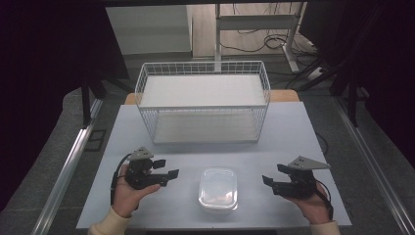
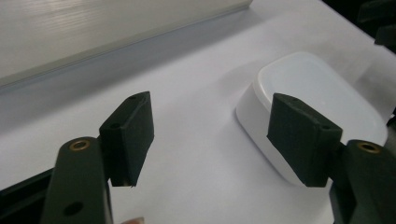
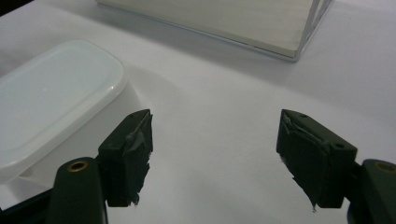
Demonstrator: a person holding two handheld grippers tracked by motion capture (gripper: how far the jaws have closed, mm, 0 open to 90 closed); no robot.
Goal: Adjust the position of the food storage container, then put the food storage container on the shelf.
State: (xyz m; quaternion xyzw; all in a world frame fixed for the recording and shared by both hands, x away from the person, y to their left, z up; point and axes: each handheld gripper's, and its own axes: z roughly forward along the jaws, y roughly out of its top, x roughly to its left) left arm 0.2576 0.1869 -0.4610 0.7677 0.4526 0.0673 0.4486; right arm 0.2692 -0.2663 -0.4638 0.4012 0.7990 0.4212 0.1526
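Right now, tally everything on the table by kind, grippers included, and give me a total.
Wire basket: 1
Lidded plastic container: 1
Handheld grippers: 2, the left gripper and the right gripper, both open and empty, flanking the container
Total: 4

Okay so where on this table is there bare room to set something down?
Bare tabletop lies between the white wire basket and the clear lidded plastic container, and along the pale grey table right of the basket. Crowded: the near edge, where the left gripper and right gripper flank the container.
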